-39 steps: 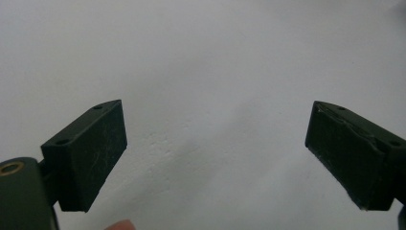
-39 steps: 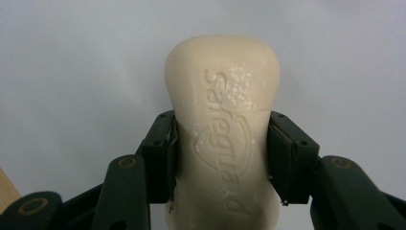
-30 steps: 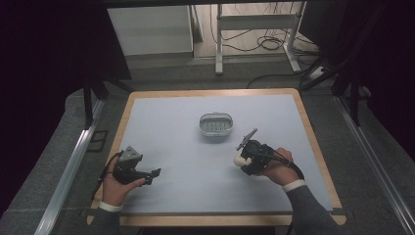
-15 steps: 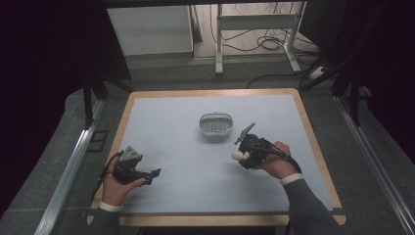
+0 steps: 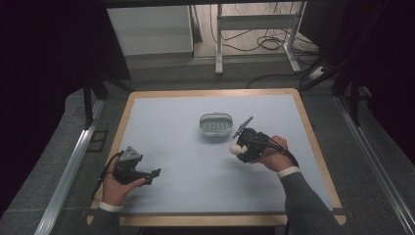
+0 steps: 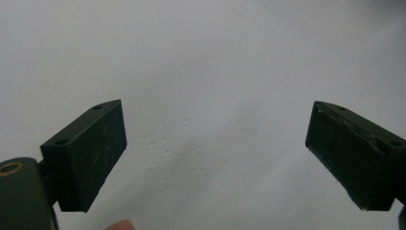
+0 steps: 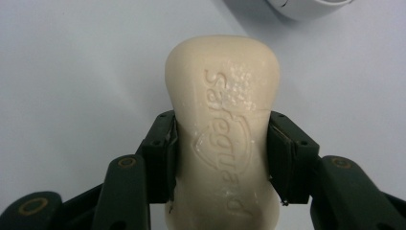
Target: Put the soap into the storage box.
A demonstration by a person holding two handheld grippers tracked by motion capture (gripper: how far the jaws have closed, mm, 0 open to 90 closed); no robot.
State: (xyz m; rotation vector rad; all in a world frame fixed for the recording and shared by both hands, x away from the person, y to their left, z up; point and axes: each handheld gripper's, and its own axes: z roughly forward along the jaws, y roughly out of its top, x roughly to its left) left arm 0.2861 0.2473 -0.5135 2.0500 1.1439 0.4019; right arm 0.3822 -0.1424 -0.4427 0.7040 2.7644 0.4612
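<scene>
A cream bar of soap [image 7: 222, 129] with an embossed brand name is clamped at its waist between the two black jaws of my right gripper [image 7: 222, 158]. In the high view the right gripper [image 5: 241, 147] holds the soap [image 5: 237, 148] just above the mat, close to the front right of a grey oval soap dish [image 5: 216, 124]. A bit of that dish's rim [image 7: 306, 7] shows at the top of the right gripper view. My left gripper [image 5: 154, 174] rests near the mat's front left, its jaws [image 6: 215, 158] spread wide over bare mat with nothing between them.
The pale blue mat [image 5: 176, 127] lies on a table with a wooden border [image 5: 122, 122]. Beyond the far edge stand a white cabinet [image 5: 149, 29], metal frame legs [image 5: 220, 39] and loose cables [image 5: 274, 44] on the floor.
My right gripper has carried the soap a little left and closer to the dish. The left gripper has stayed where it was.
</scene>
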